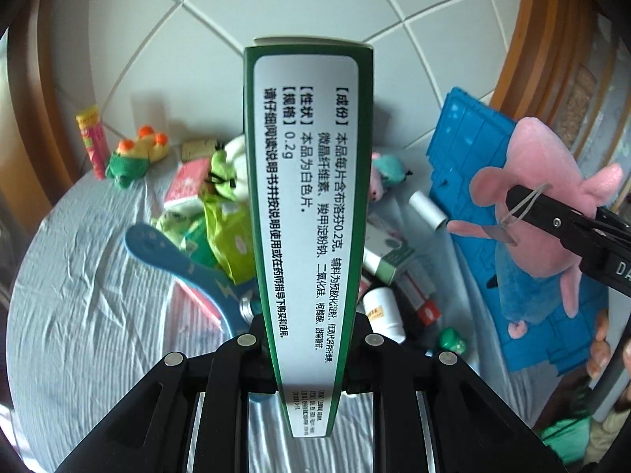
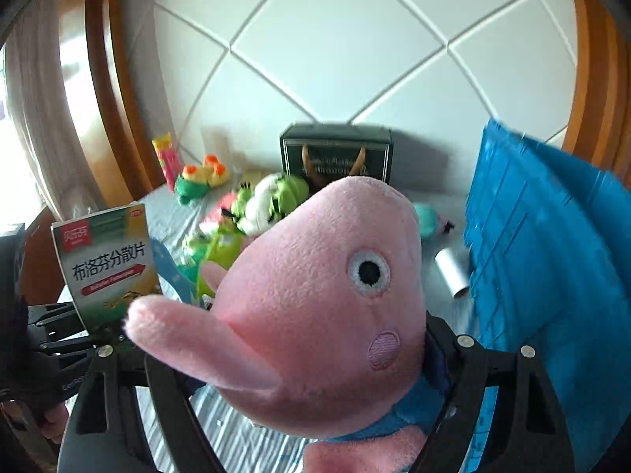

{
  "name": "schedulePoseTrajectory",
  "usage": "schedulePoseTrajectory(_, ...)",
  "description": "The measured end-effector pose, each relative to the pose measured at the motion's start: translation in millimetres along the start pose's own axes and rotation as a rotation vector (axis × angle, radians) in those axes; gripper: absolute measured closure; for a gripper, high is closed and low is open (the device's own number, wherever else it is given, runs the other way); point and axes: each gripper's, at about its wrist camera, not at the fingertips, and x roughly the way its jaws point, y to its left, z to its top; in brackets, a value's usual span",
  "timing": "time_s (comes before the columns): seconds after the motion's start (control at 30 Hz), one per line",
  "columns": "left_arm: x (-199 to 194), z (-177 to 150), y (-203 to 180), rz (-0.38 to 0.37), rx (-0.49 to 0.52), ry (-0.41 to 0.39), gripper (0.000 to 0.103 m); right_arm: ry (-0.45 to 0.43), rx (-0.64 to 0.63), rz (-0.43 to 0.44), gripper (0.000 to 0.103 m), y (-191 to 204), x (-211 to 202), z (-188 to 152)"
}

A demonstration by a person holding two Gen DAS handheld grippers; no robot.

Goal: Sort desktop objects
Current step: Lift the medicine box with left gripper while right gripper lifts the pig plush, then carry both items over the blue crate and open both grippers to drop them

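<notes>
My left gripper (image 1: pixel 311 339) is shut on a green and white medicine box (image 1: pixel 307 197) and holds it upright above the bed; the box also shows in the right wrist view (image 2: pixel 106 264). My right gripper (image 2: pixel 311 358) is shut on a pink pig plush in blue clothes (image 2: pixel 315 299), held in the air; it also shows in the left wrist view (image 1: pixel 540 205), in front of a blue crate (image 1: pixel 469 149). The plush fills most of the right wrist view.
On the grey bedsheet (image 1: pixel 86 283) lie several small plush toys (image 1: pixel 134 153), medicine boxes (image 1: pixel 398 264), a white bottle (image 1: pixel 384 311), a blue paddle (image 1: pixel 177 260) and a silver tube (image 1: pixel 428 211). A dark box (image 2: pixel 335 155) stands against the quilted headboard. The blue crate (image 2: pixel 544 236) is at right.
</notes>
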Motion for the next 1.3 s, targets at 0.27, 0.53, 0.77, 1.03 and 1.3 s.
schedulePoseTrajectory(0.27,-46,37,-26,-0.038,0.057,-0.102,0.084,-0.134,0.023,-0.044,0.02,9,-84,41)
schedulePoseTrajectory(0.53,-71,71,-125,-0.067,0.117,-0.168,0.084,-0.286,0.06,-0.115,0.02,-47,-182,65)
schedulePoseTrajectory(0.77,-80,80,-273,-0.102,0.131,-0.241,0.084,-0.364,0.061,-0.185,0.02,-155,-264,43)
schedulePoseTrajectory(1.03,-74,65,-451,-0.103,0.173,-0.239,0.084,-0.344,0.078,-0.207,0.02,-304,-314,-10)
schedulePoseTrajectory(1.3,-26,42,-541,-0.064,0.233,-0.122,0.084,-0.297,0.152,-0.176,0.02,-392,-308,-67)
